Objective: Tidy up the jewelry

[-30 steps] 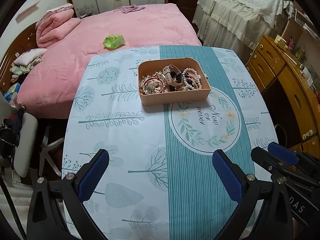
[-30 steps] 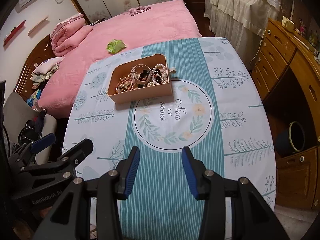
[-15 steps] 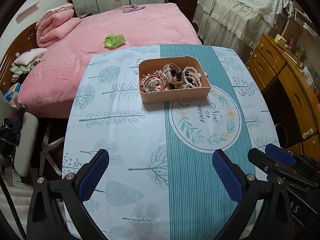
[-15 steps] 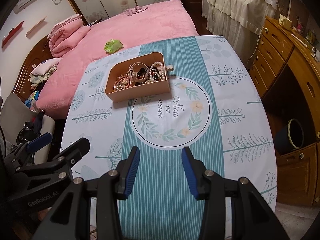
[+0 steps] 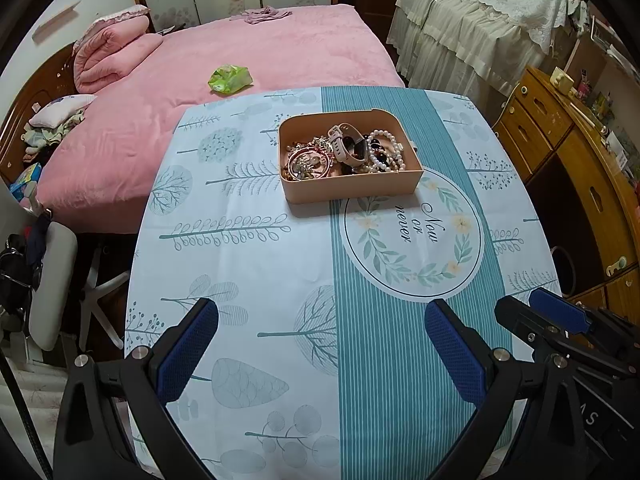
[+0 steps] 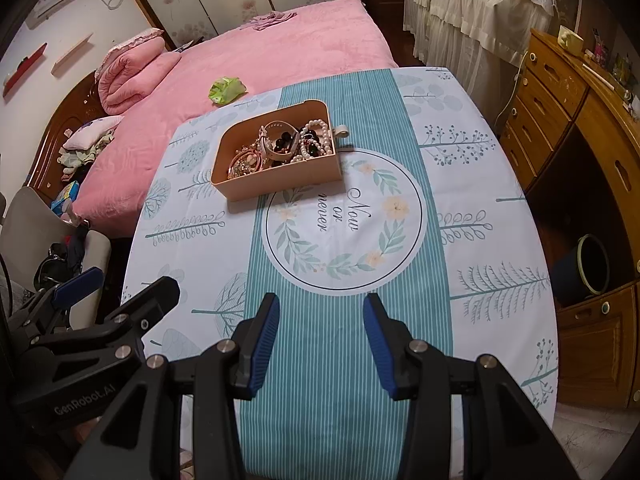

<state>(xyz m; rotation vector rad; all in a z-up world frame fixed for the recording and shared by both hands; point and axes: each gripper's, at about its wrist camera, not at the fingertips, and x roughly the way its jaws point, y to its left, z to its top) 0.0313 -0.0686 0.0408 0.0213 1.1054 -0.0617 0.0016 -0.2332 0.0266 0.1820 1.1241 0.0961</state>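
A peach-coloured box (image 5: 352, 190) stands on the far half of the table; it also shows in the right wrist view (image 6: 280, 184). It holds a heap of jewelry: a pearl bracelet (image 5: 386, 152), a pink watch (image 5: 346, 142), gold bangles (image 5: 306, 160) and dark beads. A small tab (image 6: 341, 131) lies beside the box's far right corner. My left gripper (image 5: 322, 348) is wide open and empty above the near table edge. My right gripper (image 6: 322, 344) is open and empty, to the right of the left one, also near the front edge.
The table (image 5: 256, 264) has a pale blue cloth with a teal stripe and a round wreath print (image 6: 344, 220). A pink bed (image 5: 248, 56) with a green packet (image 5: 230, 78) lies behind. Wooden drawers (image 6: 560, 92) stand to the right, a chair (image 5: 52, 280) to the left.
Both grippers have drifted slightly back and up, so the box looks a little farther away. Their jaws have not changed.
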